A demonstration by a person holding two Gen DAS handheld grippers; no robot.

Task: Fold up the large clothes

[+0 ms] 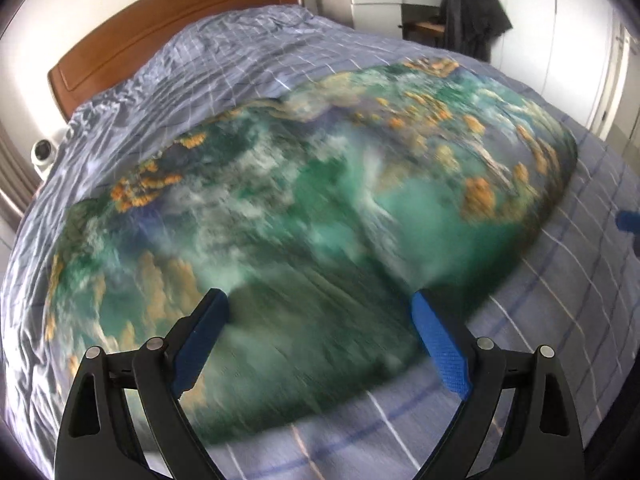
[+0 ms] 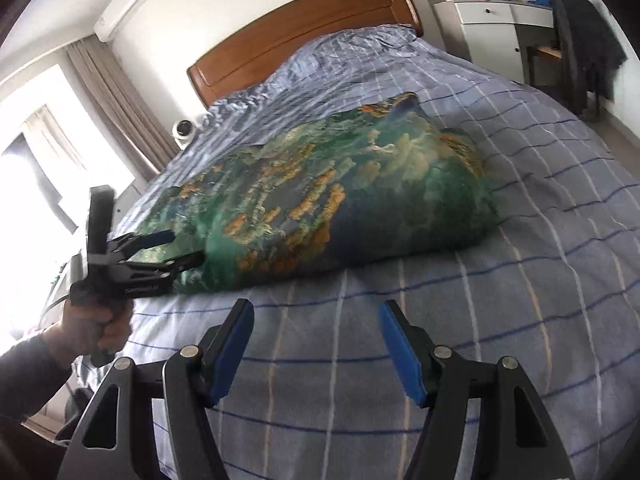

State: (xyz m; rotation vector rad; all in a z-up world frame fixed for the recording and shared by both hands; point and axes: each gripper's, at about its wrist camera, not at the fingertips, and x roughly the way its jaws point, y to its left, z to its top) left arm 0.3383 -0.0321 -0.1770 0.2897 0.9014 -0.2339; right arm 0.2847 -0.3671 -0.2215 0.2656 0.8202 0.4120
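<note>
A large green garment with an orange and white print [image 1: 312, 208] lies spread on the bed, blurred by motion in the left wrist view; it also shows in the right wrist view [image 2: 340, 200]. My left gripper [image 1: 320, 304] is open, hovering just over the garment's near edge, with nothing between its blue pads. In the right wrist view the left gripper [image 2: 188, 248] shows at the garment's left end, jaws apart. My right gripper [image 2: 316, 312] is open and empty above the bare bedspread, short of the garment's near edge.
The bed has a blue checked bedspread [image 2: 520, 280] and a wooden headboard [image 2: 304, 28]. A white round device [image 2: 184, 130] sits by the bed's left side. A white dresser [image 2: 488, 24] and a chair with dark clothes [image 2: 584, 44] stand at the back right.
</note>
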